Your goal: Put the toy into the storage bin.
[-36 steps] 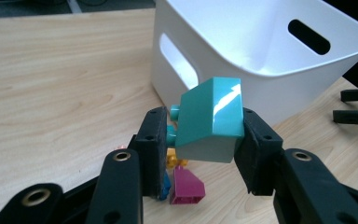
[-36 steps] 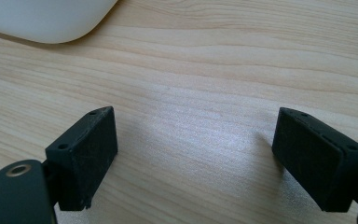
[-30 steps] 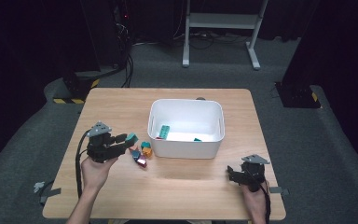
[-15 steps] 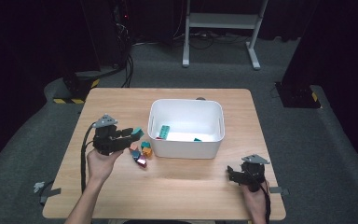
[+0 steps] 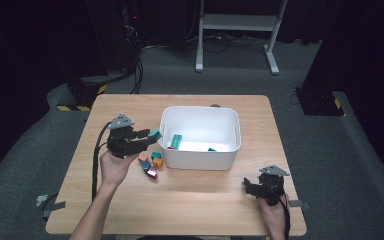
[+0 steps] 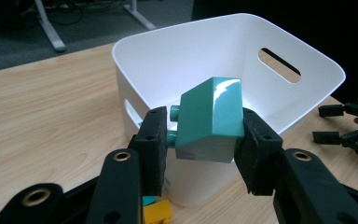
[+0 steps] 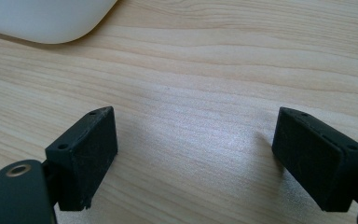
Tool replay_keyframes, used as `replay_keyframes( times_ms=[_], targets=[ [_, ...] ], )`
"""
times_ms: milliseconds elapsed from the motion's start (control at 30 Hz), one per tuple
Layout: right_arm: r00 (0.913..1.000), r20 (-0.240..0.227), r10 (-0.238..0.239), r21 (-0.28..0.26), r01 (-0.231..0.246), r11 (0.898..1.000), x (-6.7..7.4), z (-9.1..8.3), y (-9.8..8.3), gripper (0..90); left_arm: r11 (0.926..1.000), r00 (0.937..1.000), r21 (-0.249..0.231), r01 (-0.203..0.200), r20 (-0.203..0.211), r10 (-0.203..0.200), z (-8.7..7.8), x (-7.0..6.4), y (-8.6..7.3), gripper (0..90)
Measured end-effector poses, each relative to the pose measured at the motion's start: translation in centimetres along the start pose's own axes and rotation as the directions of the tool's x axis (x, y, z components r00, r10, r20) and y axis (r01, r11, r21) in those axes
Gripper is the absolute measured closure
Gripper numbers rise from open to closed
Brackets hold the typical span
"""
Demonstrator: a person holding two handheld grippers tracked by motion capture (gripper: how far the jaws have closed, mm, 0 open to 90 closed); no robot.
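The teal toy block [image 6: 209, 119], a glossy piece with a sloped top and round studs on one side, sits clamped between the two black pads of the left gripper [image 6: 205, 140], lifted off the table and held just in front of the near wall of the white plastic bin [image 6: 177, 60]. In the high view the same block [image 5: 154, 134] shows at the tip of the left gripper [image 5: 147, 137], just beside the bin's [image 5: 200, 162] left rim and above the wooden table [image 5: 190, 200]. Under and a little toward the person from it lies a small cluster of loose blocks [image 5: 150, 162] in orange, teal, red and dark blue, close against the bin's left wall; a yellow block [image 6: 157, 212] of that cluster peeks out below the jaws in the left gripper view. Inside the bin lie a green studded brick [image 5: 175, 141] near the left wall and a small teal piece [image 5: 212, 149] toward the front. The right gripper [image 5: 252, 187] rests low over the table at the front right corner, well apart from the bin, and in its own view its jaws stand wide apart [image 7: 193, 154] with bare wood between them and a rounded corner of the bin [image 7: 46, 21] at the top left.
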State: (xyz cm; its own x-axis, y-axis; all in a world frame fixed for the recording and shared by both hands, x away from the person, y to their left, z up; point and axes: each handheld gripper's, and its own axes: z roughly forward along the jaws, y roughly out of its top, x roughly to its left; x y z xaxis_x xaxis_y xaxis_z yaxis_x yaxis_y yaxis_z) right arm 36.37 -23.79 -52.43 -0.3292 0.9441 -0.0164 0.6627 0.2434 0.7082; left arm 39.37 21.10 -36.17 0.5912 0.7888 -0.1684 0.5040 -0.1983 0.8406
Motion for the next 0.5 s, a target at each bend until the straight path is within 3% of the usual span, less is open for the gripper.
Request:
replay_keyframes(
  times_ms=[133,367,400,500],
  targets=[
    [1.0000,0.000,0.000,0.000,0.000,1.000,0.0,0.0,0.0,13.8,0.9999,0.9999,0.015,0.004,0.011,-0.004,1.0,0.1,0.3,57.5],
    [1.0000,0.000,0.000,0.000,0.000,1.000,0.0,0.0,0.0,13.8,0.9988,0.9987,0.013,-0.048,0.017,0.048,2.1,-1.0,1.5,57.5],
    [1.0000,-0.001,-0.001,0.000,0.001,1.000,0.0,0.0,0.0,13.8,0.9973,0.9974,0.015,-0.072,0.008,0.071,2.6,-1.2,1.6,57.5],
    [1.0000,0.000,-0.002,-0.001,0.002,1.000,0.0,0.0,0.0,13.8,0.9973,0.9973,0.017,-0.072,0.016,0.072,3.3,-1.3,1.7,57.5]
  ],
)
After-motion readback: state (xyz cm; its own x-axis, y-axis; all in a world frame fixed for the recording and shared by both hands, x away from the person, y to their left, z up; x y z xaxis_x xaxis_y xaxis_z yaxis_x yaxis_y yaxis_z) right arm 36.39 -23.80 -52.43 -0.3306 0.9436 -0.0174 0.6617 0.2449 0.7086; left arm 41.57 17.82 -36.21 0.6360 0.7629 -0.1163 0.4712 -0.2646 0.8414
